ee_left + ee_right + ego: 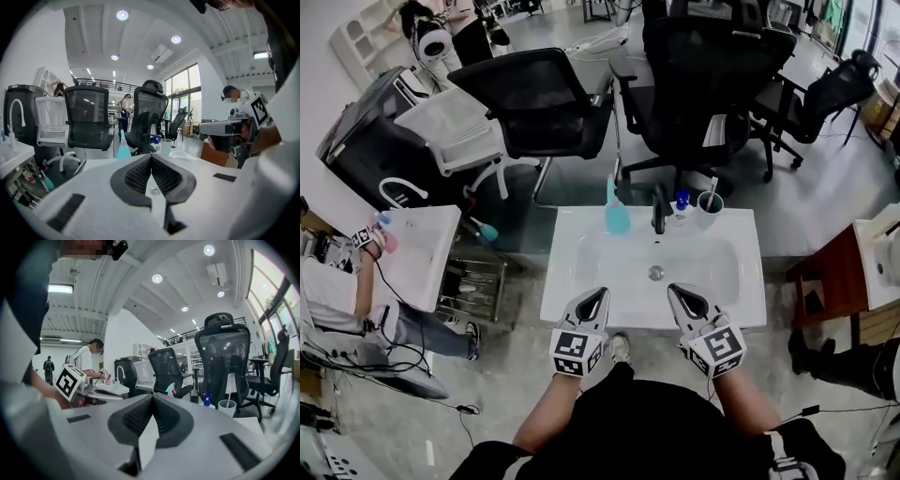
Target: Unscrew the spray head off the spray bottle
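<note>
Left gripper (598,293) and right gripper (674,289), both closed and empty, hover over the near edge of the white counter (748,281); the teal spray bottle (616,214) stands upright at its far edge, office chairs (546,103) behind.

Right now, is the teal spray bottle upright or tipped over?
Upright: the spray bottle stands on the back ledge of the sink, narrow top up, left of the faucet.

Setting: open-plan office hall serving as a test space, with black mesh swivel chairs (539,98) on a grey polished floor (825,202), round recessed ceiling lights (122,15), tall glazed windows (180,89) and free-standing white rectangular washbasins (572,234) among them.
</note>
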### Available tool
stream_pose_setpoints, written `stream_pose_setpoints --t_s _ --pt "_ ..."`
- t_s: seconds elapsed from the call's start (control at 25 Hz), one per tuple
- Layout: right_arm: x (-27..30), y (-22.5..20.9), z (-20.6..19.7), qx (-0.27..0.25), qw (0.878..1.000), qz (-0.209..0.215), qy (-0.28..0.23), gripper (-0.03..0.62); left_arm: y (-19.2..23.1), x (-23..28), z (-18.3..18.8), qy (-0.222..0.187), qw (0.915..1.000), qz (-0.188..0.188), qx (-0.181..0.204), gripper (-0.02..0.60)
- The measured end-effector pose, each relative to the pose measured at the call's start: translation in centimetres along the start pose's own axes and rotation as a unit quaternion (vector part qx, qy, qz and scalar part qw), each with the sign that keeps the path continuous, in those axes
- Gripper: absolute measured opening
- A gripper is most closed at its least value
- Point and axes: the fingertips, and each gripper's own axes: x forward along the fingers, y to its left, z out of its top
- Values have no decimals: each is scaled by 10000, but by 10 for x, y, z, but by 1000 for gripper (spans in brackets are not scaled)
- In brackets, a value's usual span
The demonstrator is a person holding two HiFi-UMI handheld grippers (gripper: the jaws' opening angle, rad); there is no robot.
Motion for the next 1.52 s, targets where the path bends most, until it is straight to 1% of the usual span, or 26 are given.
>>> stream_pose_setpoints --t_s 0.24,0.48,0.76,1.08,1.28,1.52 --pt "52 -5 3 95 9997 -213 40 6 52 22 8 49 9998 -186 84 17" --pt "85 -15 5 110 9989 -443 104 6 81 47 8 109 9990 -429 88 17" --pt "101 -27 4 156 9965 -812 155 6 91 70 7 195 9963 -817 154 17" --pt "98 -45 -5 154 9943 -1023 269 6 85 94 -5 363 9937 -1046 172 17" --pt "97 -58 -16 220 9945 -957 370 6 82 112 -12 450 9943 -949 202 17" --pt "99 -72 -31 332 9954 -765 470 6 86 128 -18 485 9972 -556 123 21"
